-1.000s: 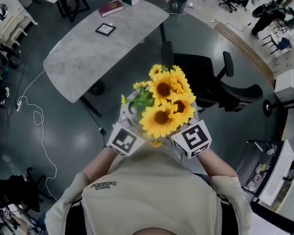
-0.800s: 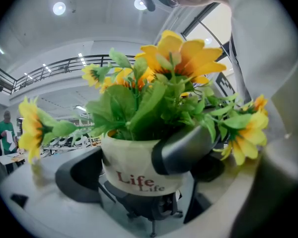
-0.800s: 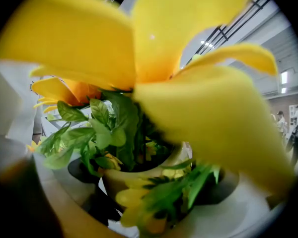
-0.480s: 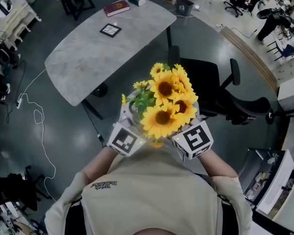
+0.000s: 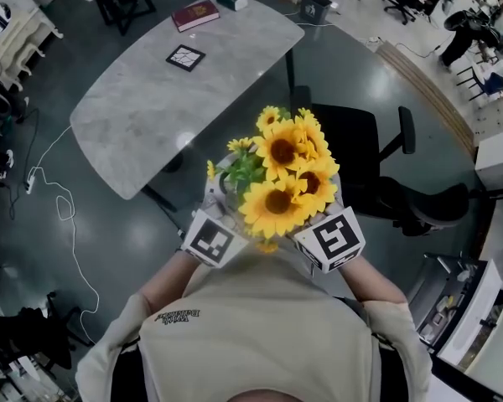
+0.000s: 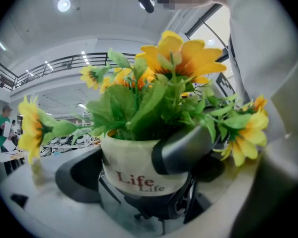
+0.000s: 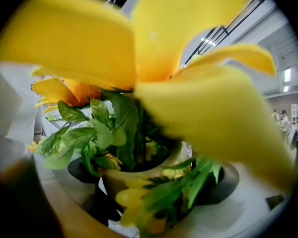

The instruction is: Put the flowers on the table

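Slightly nearer now, the counter [image 5: 151,99] lies well ahead of the flowers [image 5: 283,178]. Both the left tongs [image 6: 139,175] and the right tongs [image 7: 154,182] close around the pot [image 6: 124,157], so placing remains ahead.

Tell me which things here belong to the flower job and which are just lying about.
Job: yellow sunflowers; round cream pot; grey marble-topped table.
Lying about: red book; black-framed square tile; black office chair.

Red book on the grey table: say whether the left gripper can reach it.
Probably not: left gripper is shut on the white flower pot; the red book lies at the table's far end.
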The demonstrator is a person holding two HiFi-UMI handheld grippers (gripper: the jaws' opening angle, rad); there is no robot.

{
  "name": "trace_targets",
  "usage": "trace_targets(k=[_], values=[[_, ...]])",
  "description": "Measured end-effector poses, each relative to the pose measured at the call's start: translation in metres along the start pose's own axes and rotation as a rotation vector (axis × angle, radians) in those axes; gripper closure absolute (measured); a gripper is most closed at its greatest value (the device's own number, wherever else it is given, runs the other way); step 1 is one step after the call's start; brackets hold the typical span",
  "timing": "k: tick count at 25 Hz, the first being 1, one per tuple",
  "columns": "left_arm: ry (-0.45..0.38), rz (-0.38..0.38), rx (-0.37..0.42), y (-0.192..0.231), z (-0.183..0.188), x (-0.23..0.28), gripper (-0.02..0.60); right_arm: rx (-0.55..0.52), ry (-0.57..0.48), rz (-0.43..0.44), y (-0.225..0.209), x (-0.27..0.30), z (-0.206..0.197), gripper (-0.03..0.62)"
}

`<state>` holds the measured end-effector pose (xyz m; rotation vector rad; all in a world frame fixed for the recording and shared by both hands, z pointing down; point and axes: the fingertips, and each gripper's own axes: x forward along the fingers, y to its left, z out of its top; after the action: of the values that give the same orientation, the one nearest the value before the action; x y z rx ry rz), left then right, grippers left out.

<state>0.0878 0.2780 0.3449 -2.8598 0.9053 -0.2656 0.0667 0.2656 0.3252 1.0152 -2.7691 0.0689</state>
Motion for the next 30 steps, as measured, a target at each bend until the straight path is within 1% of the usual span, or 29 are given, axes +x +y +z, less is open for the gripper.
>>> trace_targets(k=[7, 12, 23, 30], values=[[0.006, -0.005, -0.020, 0.062, -0.012, 0.018, 0.075, 0.014, 0.021, 0.000, -0.033, 0.057, 0.007, 0.074], [0.001, -0.006, -0.034, 0.112, -0.011, 0.034, 0.075, 0.018, 0.030, 0.001, -0.061, 0.099, 0.021, 0.074], [-0.012, -0.036, -0.040, 0.229, -0.008, 0.060, 0.075, 0.019, 0.037, -0.033, -0.119, 0.197, 0.060, 0.074], [-0.022, -0.068, -0.050, 0.293, -0.011, 0.078, 0.075, 0.025, 0.037, -0.064, -0.153, 0.252, 0.077, 0.074]])
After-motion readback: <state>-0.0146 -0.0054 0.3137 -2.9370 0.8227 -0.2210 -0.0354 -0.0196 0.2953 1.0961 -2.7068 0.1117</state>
